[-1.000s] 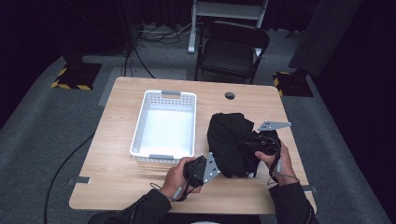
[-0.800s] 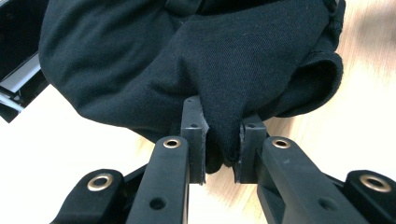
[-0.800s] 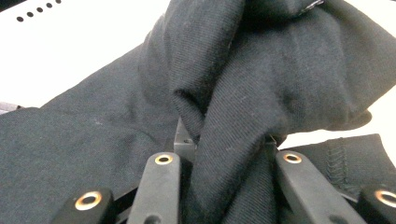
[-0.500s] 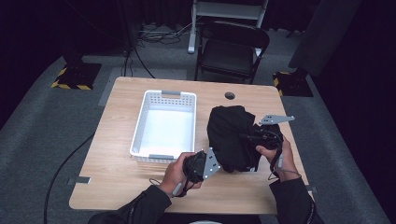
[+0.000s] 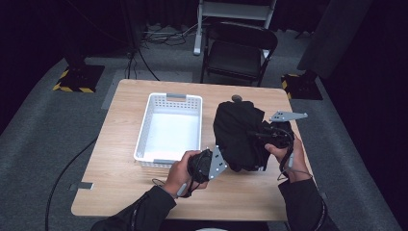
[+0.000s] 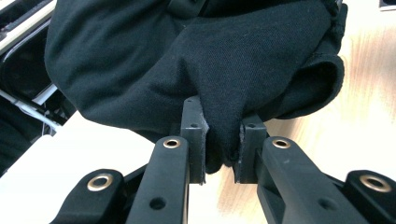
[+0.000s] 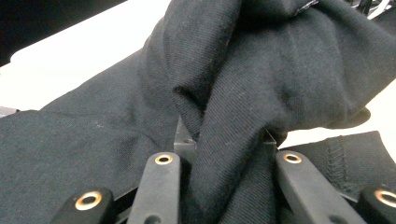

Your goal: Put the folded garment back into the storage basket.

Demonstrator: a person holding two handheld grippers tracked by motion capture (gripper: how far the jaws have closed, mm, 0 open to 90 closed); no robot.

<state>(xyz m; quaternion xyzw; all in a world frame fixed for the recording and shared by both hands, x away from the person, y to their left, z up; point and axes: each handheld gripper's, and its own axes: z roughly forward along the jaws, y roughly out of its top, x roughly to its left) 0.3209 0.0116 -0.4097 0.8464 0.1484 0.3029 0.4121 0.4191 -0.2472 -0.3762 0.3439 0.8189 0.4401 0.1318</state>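
Observation:
A black garment lies bunched on the wooden table, right of a white basket. My left gripper holds its near left edge; in the left gripper view a fold of the black garment is pinched between the jaws of the left gripper. My right gripper grips the cloth from the right side. In the right gripper view a thick fold of the garment fills the gap of the right gripper, with both jaws pressed on it.
The white basket stands left of the cloth, with nothing in it. A black folding chair stands beyond the table's far edge. A small round hole or knob shows near the far edge. Bare wood lies in front of the hands.
The garment has been raised and shifted slightly away from the near edge, and the right gripper has moved up with it. The left gripper stays low at the cloth's near corner.

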